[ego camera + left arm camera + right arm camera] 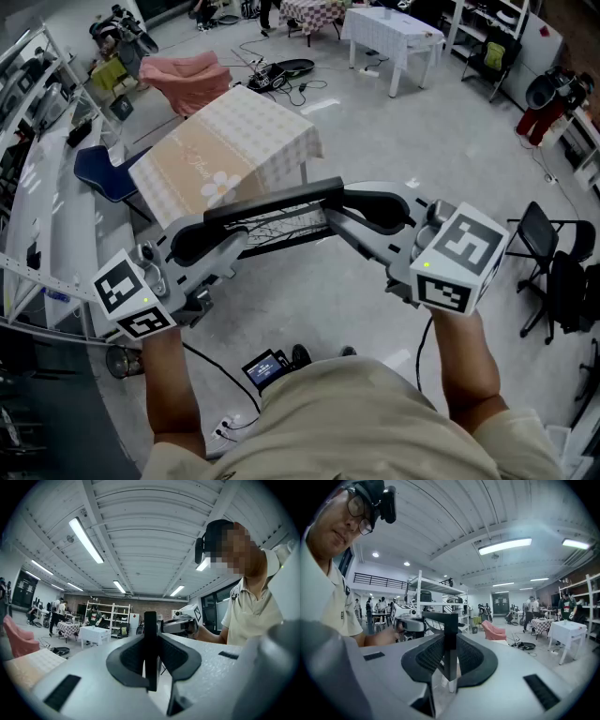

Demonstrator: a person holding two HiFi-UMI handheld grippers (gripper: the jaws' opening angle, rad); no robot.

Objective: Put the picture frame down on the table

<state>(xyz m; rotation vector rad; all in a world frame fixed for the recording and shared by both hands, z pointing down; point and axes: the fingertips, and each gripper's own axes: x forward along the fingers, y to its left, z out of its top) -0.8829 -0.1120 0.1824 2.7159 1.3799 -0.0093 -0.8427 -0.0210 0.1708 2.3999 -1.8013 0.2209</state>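
I hold a black picture frame (281, 217) with a drawing of bare branches in the air between both grippers, above the floor and just in front of the table with a beige checked cloth (225, 150). My left gripper (211, 236) is shut on the frame's left edge, and my right gripper (361, 211) is shut on its right edge. In the left gripper view the frame's edge (150, 634) stands upright between the dark pads of the left gripper (150, 660). In the right gripper view the frame (450, 634) is likewise pinched in the right gripper (450, 660).
A pink armchair (187, 80) and a blue chair (103, 173) stand beside the table. A white-clothed table (389, 33) is at the back, black folding chairs (553, 262) at the right, shelving along the left. Cables and a small device (267, 367) lie on the floor.
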